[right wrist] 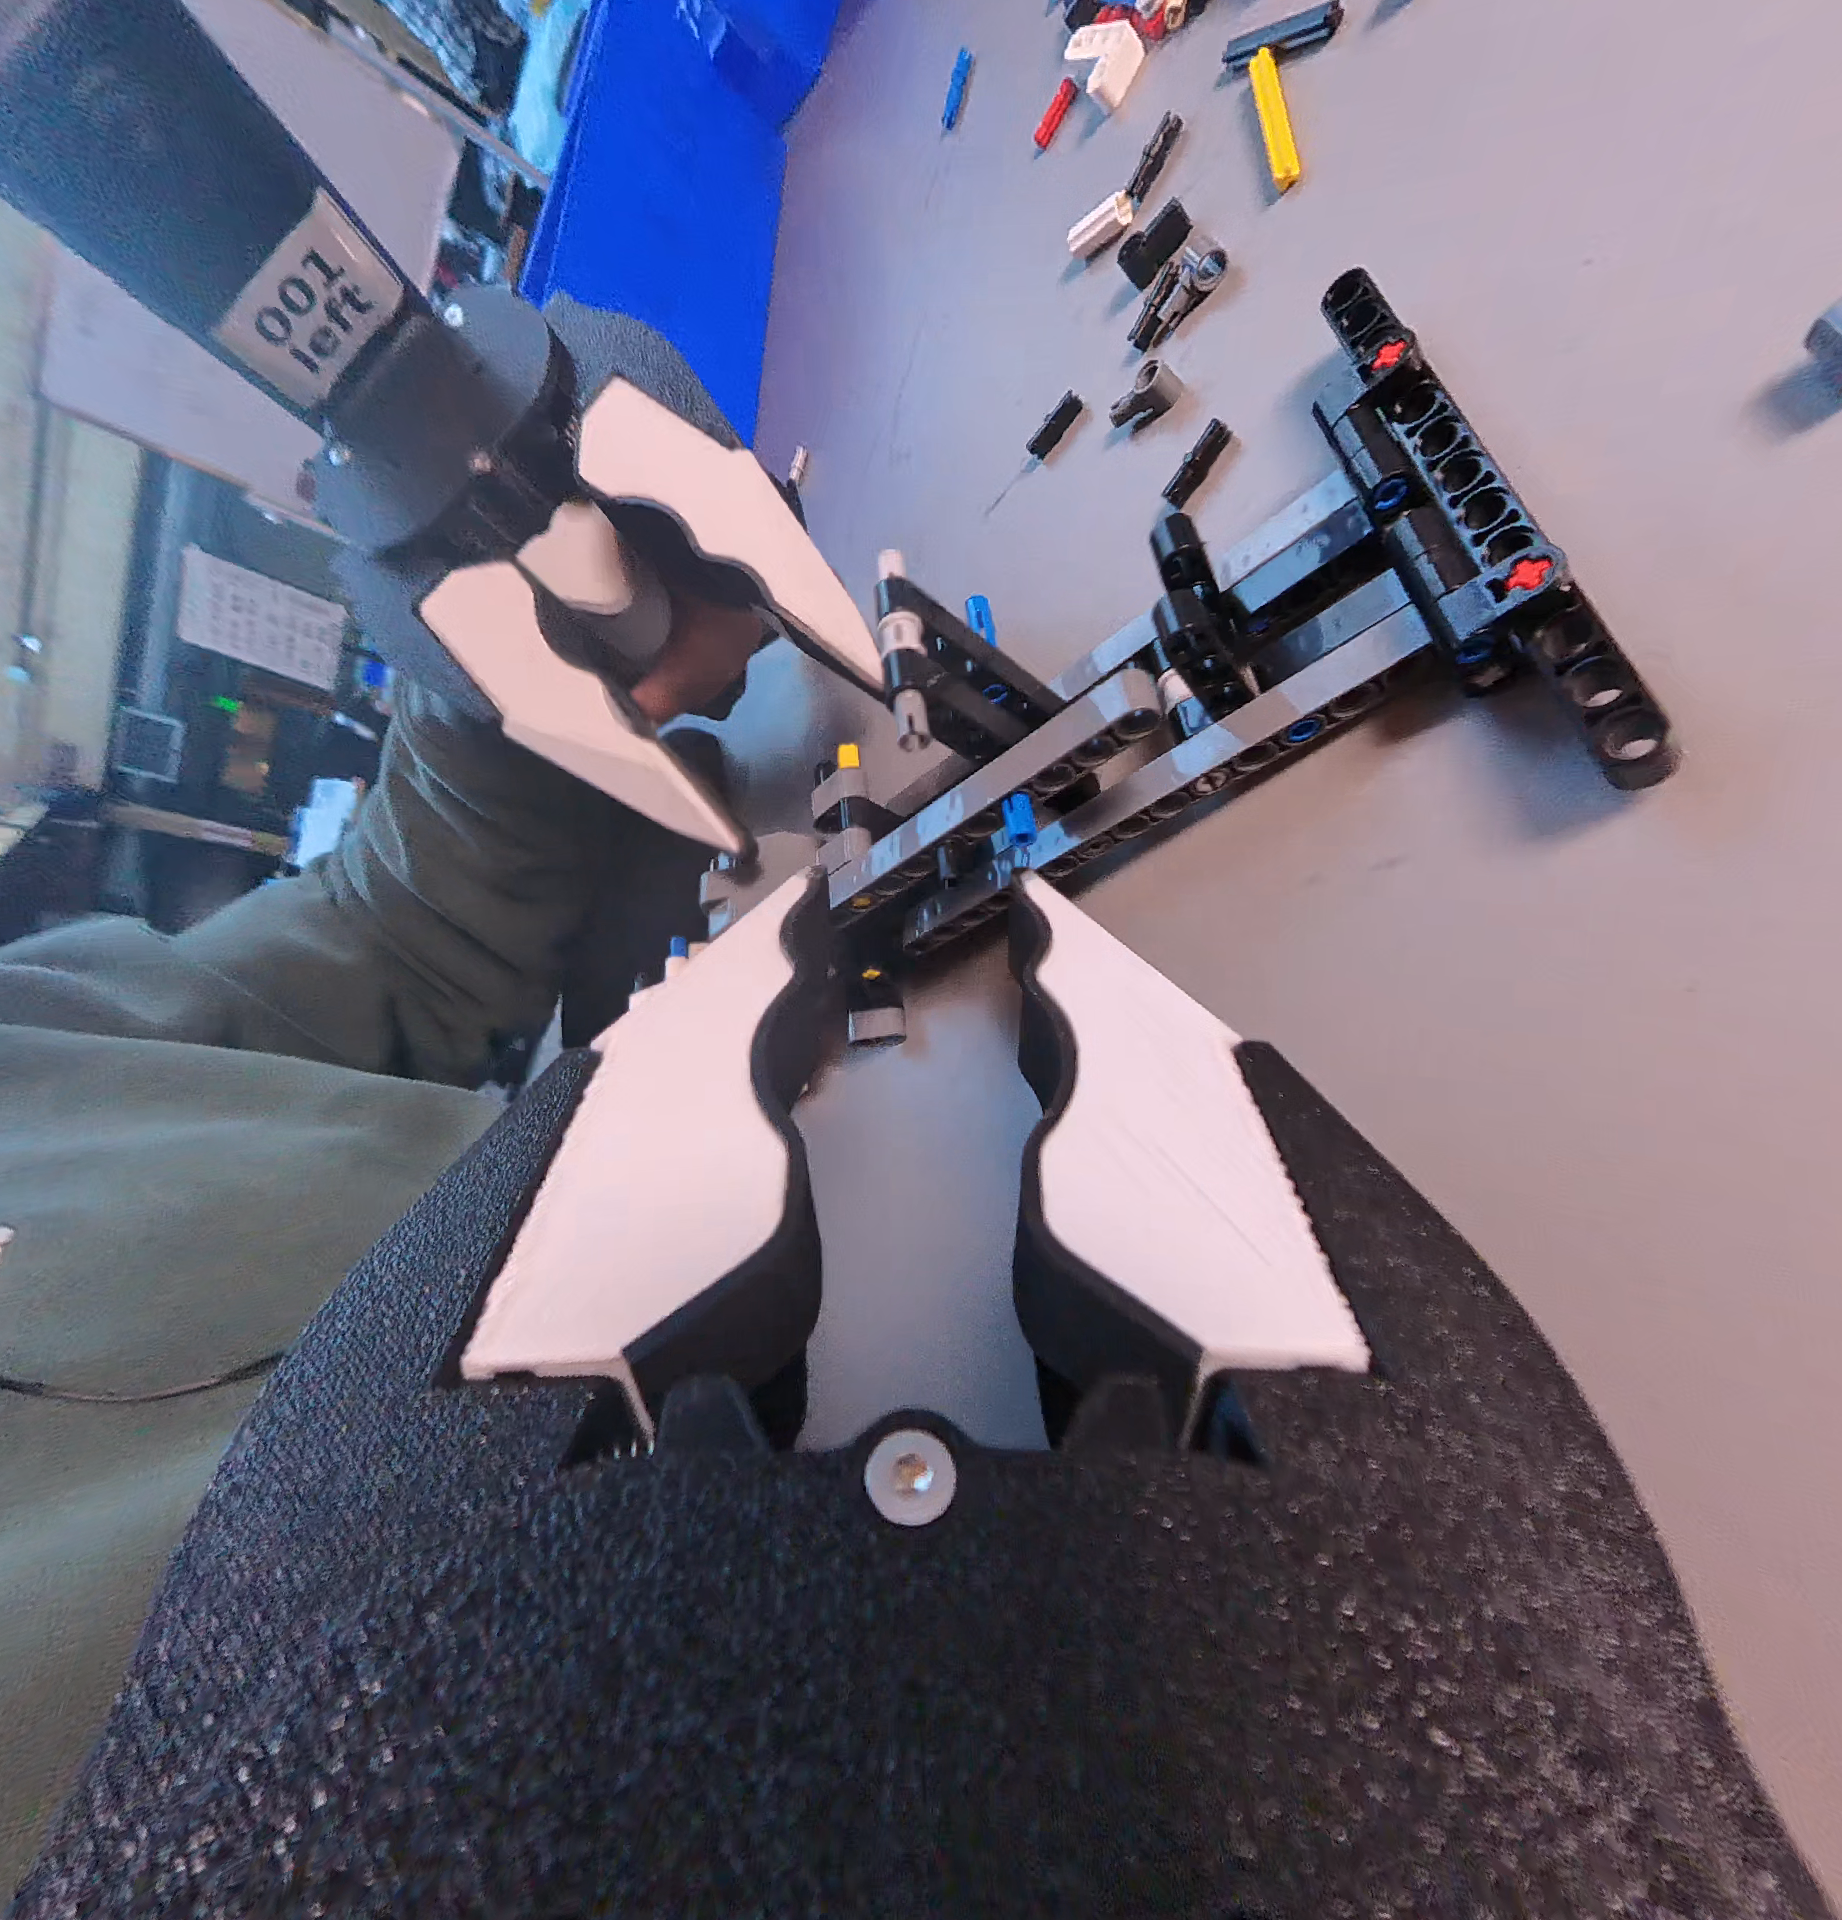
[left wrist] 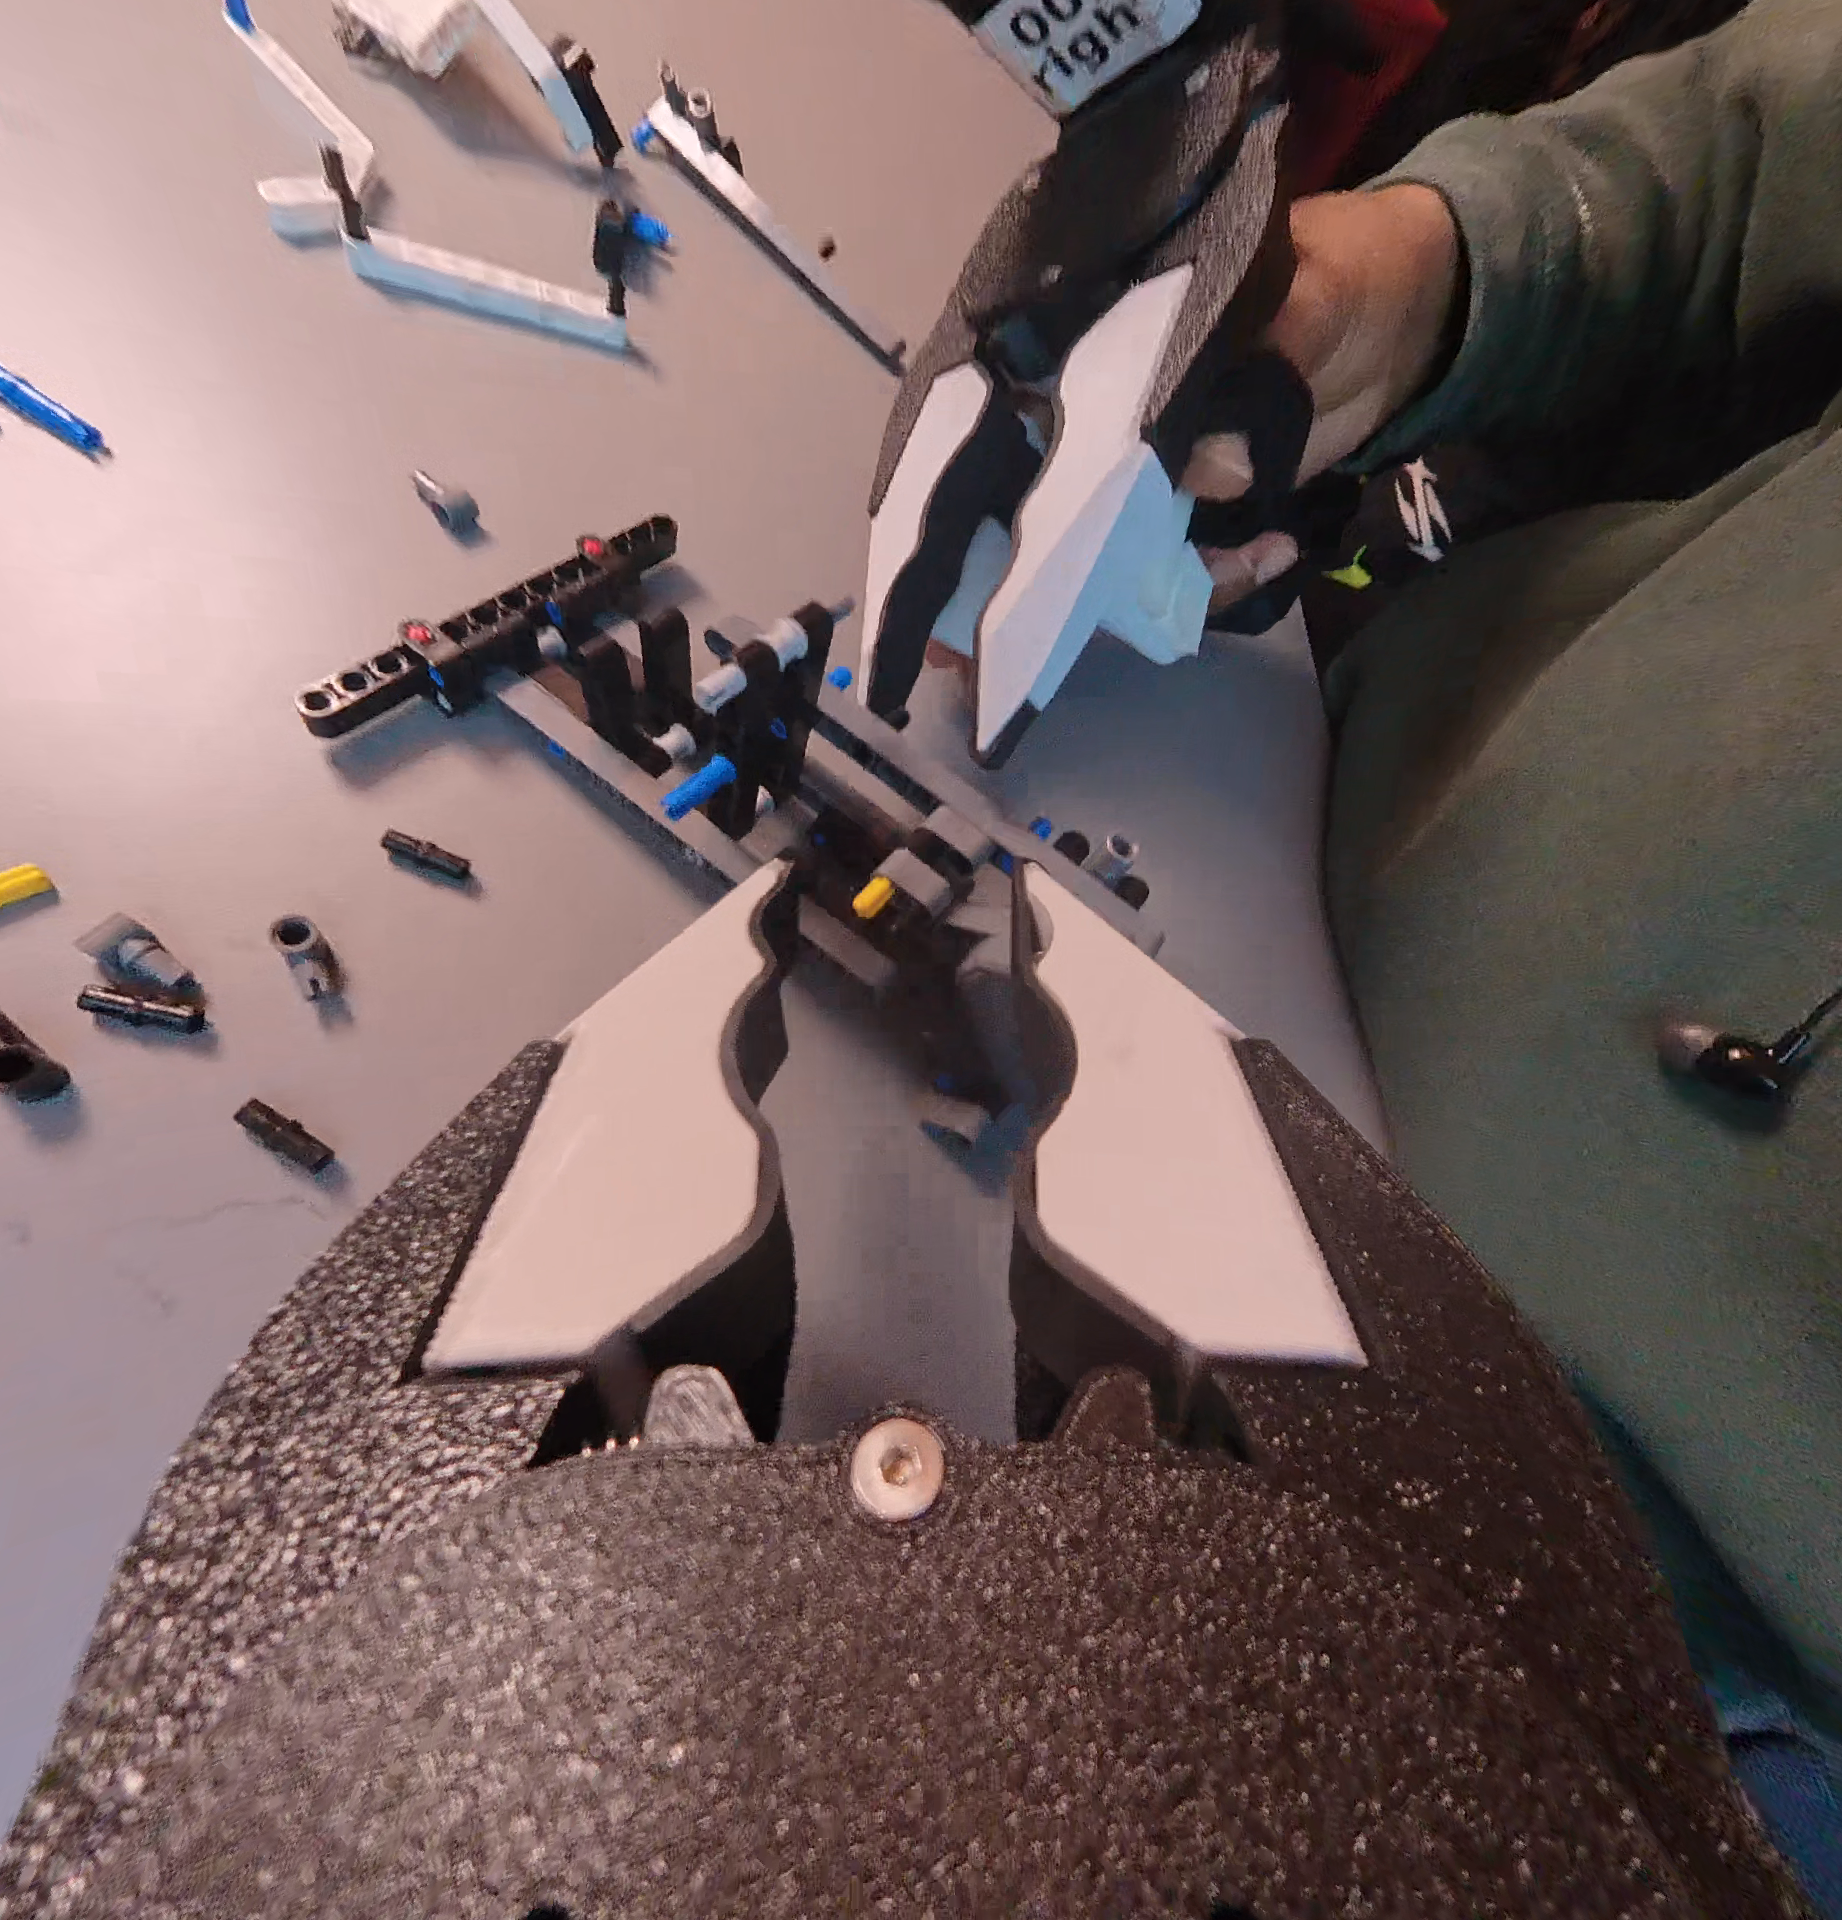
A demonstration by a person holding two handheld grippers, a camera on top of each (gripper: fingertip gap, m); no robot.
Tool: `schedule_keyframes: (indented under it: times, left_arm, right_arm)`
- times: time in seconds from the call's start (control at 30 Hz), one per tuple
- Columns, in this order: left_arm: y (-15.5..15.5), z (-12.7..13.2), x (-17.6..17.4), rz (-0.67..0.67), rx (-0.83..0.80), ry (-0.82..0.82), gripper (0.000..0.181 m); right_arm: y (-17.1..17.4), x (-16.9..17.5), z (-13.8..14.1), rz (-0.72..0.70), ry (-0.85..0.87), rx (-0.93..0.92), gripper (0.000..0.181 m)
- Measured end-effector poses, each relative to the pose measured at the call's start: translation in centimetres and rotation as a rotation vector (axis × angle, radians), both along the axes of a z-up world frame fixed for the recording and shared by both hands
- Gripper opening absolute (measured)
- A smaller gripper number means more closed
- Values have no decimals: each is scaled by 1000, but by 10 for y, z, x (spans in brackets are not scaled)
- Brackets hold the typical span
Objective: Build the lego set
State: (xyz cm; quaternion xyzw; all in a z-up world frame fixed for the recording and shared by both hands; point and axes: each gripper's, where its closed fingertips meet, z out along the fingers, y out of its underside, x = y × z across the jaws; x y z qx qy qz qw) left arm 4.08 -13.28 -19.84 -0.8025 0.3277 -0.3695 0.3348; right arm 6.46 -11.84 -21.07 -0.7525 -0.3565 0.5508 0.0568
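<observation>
Both grippers angle down, seemingly parted, astride the lego frame.

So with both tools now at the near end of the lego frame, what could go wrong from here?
1. Both the left tool and the right tool look open around the frame. If one pushes before the other closes, the frame could slide on the table.
2. The yellow pin and blue pin stick out close to the fingertips, so a knock could push them loose.
3. The two tools crowd the same end and might collide.
</observation>
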Motion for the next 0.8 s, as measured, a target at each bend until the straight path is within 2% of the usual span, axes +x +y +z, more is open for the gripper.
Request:
schedule_keyframes:
  times: [0.03,0.1,0.17,0.3,0.37,0.43,0.63,0.8]
  left_arm:
    - [-4,-5,0,-24,-15,9,45]
    - [-7,-5,5,-50,-17,-23,42]
    - [-5,-10,7,-43,-6,3,33]
    - [-6,-7,13,-66,-23,-21,24]
    - [0,-4,15,-44,-43,-50,23]
    - [11,3,13,11,-73,-102,24]
    - [26,25,10,105,-69,-244,23]
    - [26,26,12,128,-88,-295,21]
  right_arm:
    - [2,-2,-1,-5,2,-20,33]
    - [5,-6,-3,-4,12,-49,23]
    - [6,-10,0,12,35,-88,14]
    - [9,-19,9,102,118,-81,10]
    - [12,-23,22,187,197,-45,8]
    - [21,-27,30,260,257,69,9]
    - [33,-34,53,312,376,159,10]
    - [34,-34,49,273,379,-5,11]
